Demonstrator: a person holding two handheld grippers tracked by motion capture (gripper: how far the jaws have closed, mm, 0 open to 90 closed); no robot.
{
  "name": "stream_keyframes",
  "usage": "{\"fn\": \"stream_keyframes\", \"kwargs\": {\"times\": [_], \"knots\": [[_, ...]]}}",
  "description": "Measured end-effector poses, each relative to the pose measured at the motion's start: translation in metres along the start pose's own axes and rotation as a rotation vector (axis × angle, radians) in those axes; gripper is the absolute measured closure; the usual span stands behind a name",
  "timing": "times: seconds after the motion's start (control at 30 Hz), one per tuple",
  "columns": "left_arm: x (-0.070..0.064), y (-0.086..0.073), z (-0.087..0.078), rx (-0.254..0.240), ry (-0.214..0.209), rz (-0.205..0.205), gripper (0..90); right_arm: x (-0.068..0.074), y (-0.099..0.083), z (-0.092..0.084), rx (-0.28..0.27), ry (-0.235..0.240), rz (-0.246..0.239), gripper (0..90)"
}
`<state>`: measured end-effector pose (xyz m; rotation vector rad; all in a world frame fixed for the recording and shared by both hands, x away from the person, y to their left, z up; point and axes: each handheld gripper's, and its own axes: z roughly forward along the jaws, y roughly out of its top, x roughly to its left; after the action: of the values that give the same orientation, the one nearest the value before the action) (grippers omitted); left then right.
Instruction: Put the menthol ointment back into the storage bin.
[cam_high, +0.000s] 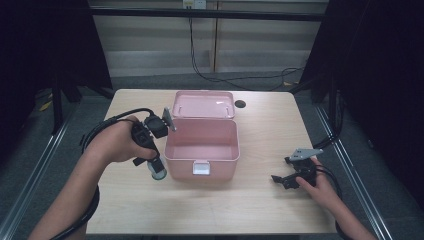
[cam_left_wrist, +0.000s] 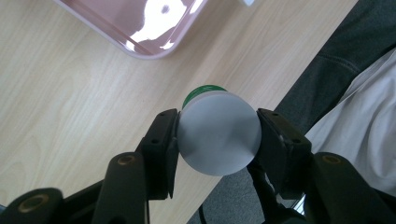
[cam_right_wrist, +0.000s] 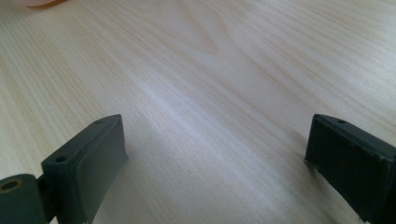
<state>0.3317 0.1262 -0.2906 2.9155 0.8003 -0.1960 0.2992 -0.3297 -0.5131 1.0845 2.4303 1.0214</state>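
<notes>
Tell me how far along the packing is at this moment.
Done: the pink box sits with its lid open. In hand: the left hand-held gripper clamps a small bottle beside the box. Left: putting the bottle inside. The right hand-held gripper rests open on the table.

The pale wood-grain counter (cam_right_wrist: 224, 70) is looking smooth and matt. On it, the pink plastic box (cam_high: 201, 150) is showing a glossy lid (cam_high: 203, 104) catching light. Left of the box, the round white container with a green band (cam_left_wrist: 218, 133) is looking like satiny plastic between matt black jaws.
</notes>
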Motion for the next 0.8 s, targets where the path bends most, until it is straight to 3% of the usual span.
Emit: {"fn": "stream_keyframes", "kwargs": {"times": [0.23, 0.8], "knots": [[0.002, 0.014, -0.011, -0.011, 0.006, 0.002, 50.5, 0.000, 0.000, 0.000, 0.002, 0.001, -0.001, 4.5], [0.013, 0.041, -0.025, -0.026, 0.013, -0.046, 50.5, 0.000, 0.000, 0.000, 0.002, 0.001, -0.002, 4.5]]}}
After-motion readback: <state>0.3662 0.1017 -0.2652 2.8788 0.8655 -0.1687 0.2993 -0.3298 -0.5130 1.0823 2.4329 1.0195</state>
